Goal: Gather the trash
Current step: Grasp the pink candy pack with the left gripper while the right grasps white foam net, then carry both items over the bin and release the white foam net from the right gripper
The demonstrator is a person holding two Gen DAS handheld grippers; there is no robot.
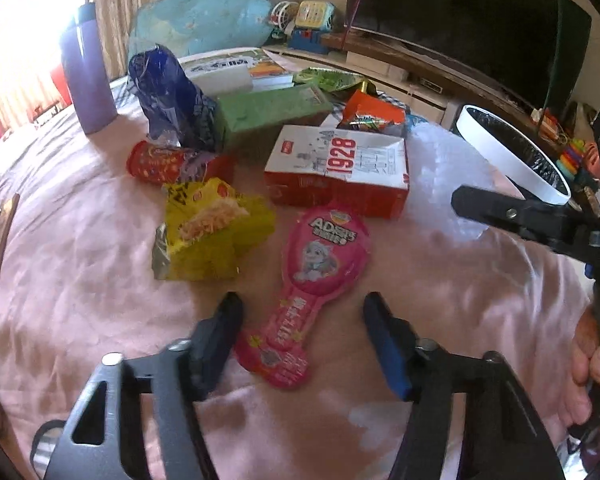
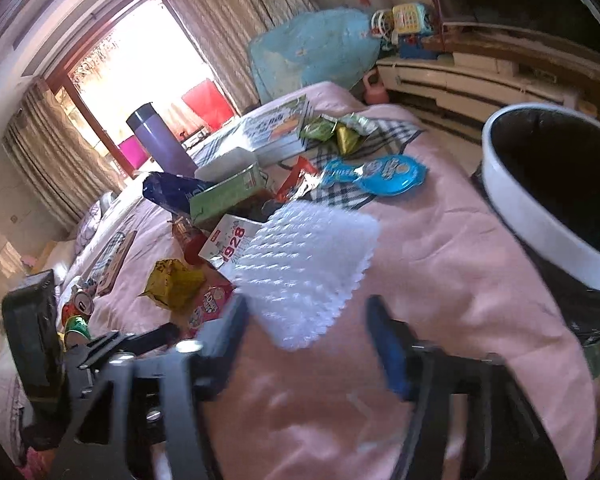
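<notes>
Trash lies on a pink bedspread. My left gripper is open, its jaws on either side of the handle of a pink paddle-shaped candy wrapper. A crumpled yellow snack bag lies just left of it, a red "1928" box behind. My right gripper is open and empty, just in front of a sheet of white bubble wrap. It also shows in the left wrist view. A white-rimmed bin with a black liner stands at the bed's right edge.
Further back lie a blue bag, a green carton, a red cup, a purple flask, books and a blue paddle wrapper. Drink cans lie at far left. A TV stands beyond.
</notes>
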